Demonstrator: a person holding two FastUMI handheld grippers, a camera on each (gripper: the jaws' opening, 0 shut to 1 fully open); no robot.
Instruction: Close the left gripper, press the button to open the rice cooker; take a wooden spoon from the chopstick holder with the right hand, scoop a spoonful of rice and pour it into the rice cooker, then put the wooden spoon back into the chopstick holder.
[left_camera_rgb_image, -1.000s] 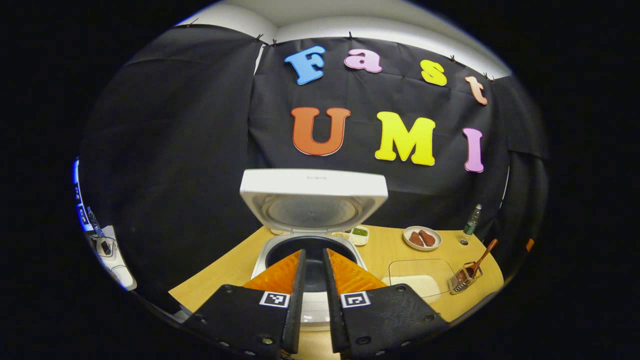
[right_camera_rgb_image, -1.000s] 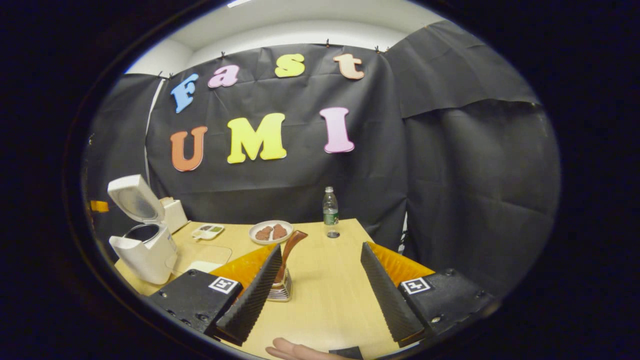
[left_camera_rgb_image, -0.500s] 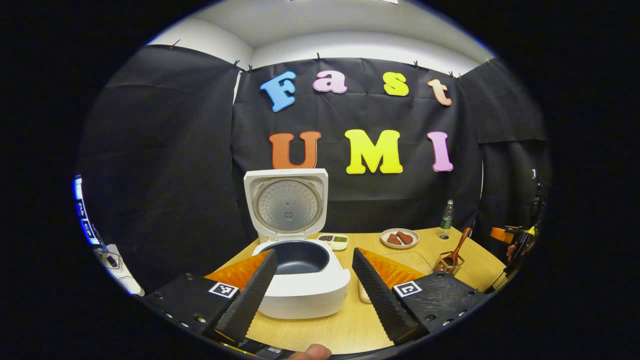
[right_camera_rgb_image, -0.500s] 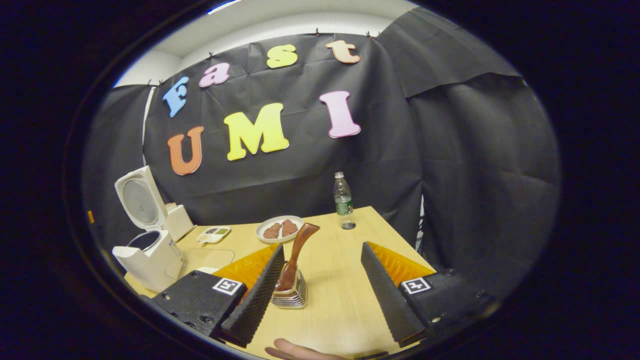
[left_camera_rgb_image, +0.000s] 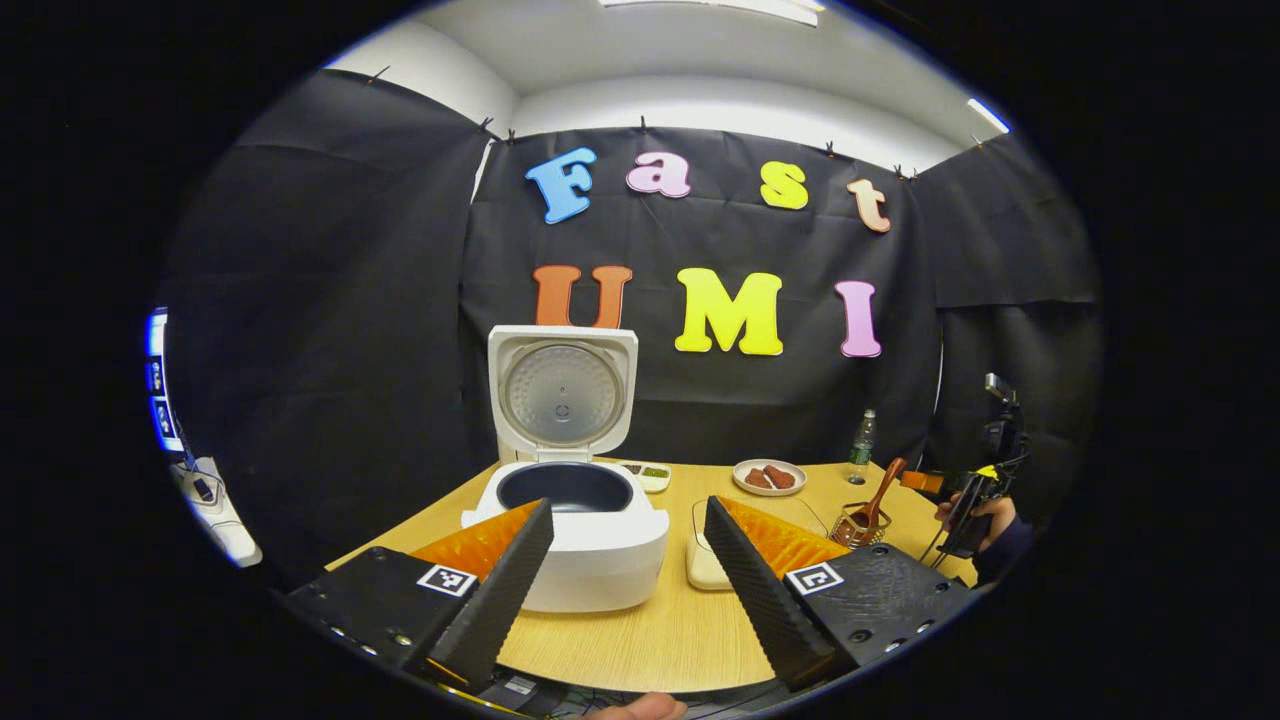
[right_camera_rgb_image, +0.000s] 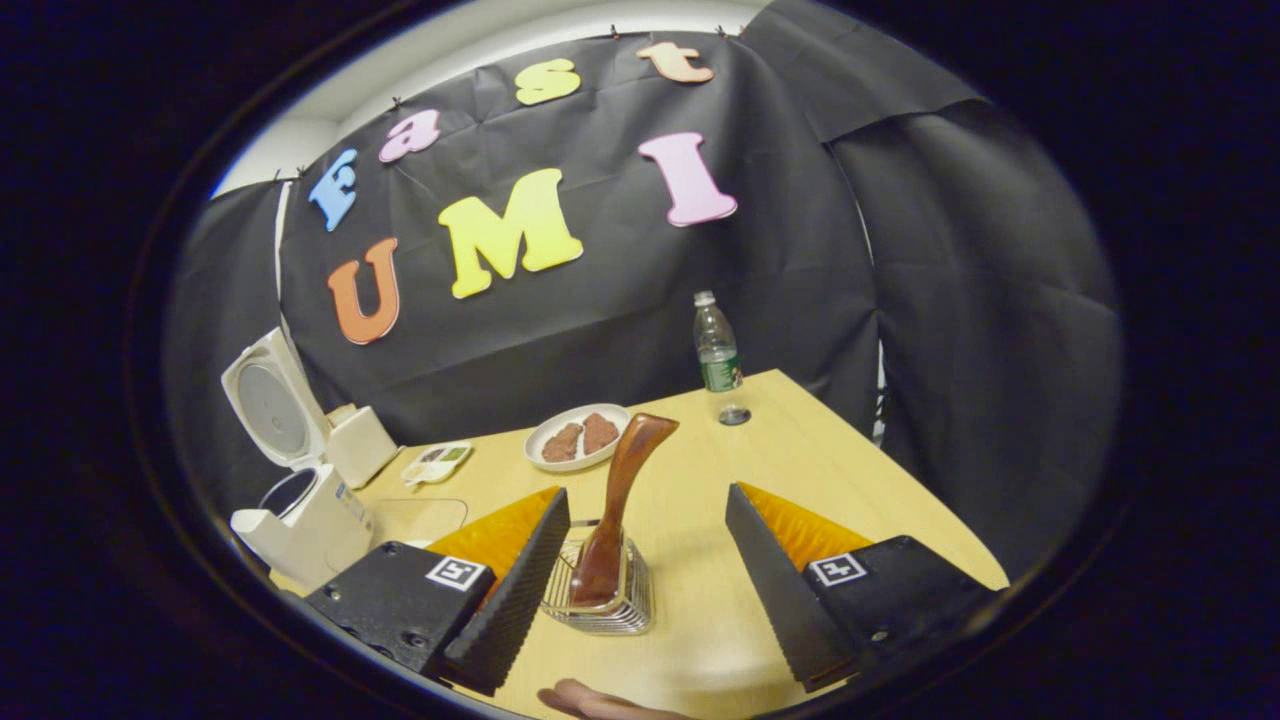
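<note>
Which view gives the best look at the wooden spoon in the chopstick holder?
The right gripper view: the wooden spoon stands close up in the wire chopstick holder, handle leaning right, between the open right tongs. The left gripper view shows the same spoon small and far off, near the table's right edge.

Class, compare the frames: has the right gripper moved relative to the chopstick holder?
Yes. The right gripper has come closer to the chopstick holder, which now sits between its open fingers.

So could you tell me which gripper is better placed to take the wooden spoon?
Right. The right gripper is open around the wooden spoon in its chopstick holder; the left gripper faces the open rice cooker.
</note>
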